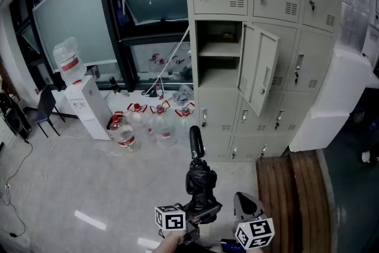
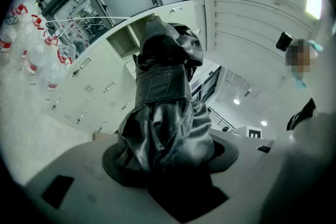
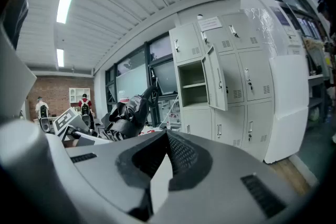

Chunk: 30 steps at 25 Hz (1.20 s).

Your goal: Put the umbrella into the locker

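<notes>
A black folded umbrella [image 1: 199, 182] stands upright at the bottom centre of the head view, its handle [image 1: 195, 140] pointing toward the lockers. My left gripper [image 1: 200, 211] is shut on its bunched fabric; in the left gripper view the umbrella [image 2: 163, 107] fills the space between the jaws of that gripper [image 2: 168, 168]. The locker [image 1: 219, 54] with a shelf stands open, its door [image 1: 260, 70] swung out to the right. My right gripper [image 1: 246, 205] is just right of the umbrella; its jaws [image 3: 168, 136] are shut and hold nothing. The right gripper view shows the umbrella [image 3: 130, 112] at left and the open locker [image 3: 192, 81] ahead.
Several large water bottles [image 1: 149, 125] and a white water dispenser [image 1: 84, 102] stand on the floor left of the locker bank. A wooden bench [image 1: 297, 198] lies at lower right, with a big white block [image 1: 327, 105] against the lockers behind it. People [image 3: 84, 104] stand far off.
</notes>
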{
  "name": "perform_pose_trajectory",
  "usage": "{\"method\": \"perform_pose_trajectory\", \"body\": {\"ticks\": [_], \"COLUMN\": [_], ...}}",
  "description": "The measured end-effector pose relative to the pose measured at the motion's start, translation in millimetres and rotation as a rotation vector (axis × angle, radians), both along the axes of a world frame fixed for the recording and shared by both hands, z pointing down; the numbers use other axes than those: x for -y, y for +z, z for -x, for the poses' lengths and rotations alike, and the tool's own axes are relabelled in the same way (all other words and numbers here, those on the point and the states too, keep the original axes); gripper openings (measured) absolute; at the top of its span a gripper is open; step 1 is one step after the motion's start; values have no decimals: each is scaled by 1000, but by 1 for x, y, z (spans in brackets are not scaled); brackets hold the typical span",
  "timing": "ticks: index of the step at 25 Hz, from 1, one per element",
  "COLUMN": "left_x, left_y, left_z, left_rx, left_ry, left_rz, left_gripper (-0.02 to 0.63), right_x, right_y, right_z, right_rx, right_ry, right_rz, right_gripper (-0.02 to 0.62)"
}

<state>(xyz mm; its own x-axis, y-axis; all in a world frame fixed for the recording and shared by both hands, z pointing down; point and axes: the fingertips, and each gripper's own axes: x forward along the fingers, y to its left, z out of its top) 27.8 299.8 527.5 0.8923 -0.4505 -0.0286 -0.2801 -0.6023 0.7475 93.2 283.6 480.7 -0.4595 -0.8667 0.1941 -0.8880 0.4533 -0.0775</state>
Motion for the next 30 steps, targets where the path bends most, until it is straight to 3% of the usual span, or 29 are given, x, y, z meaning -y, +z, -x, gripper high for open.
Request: {"method": "perform_pose_trajectory", "body": {"ticks": [6,17,23,30], "left_x": [-27,-26,2,91], "left_y": [-14,-19,-17,-3], "left_z": [1,1,-6,-21], "left_rx": [-11,-16,-18,-44], "left_ry": [10,-25,-29,14], "left_rz": [-6,15,31,59], "left_gripper": [264,265,265,265], "right_x": [-25,-33,-10,81], "right_y": [-4,-9,-5,14], "right_z": [16,-2,-13,-20], "right_rx": [-27,25,22,-30], "right_ry": [-18,1,6,22], "right_rz": [8,0,3,14], "right_gripper": [2,2,2,2]}}
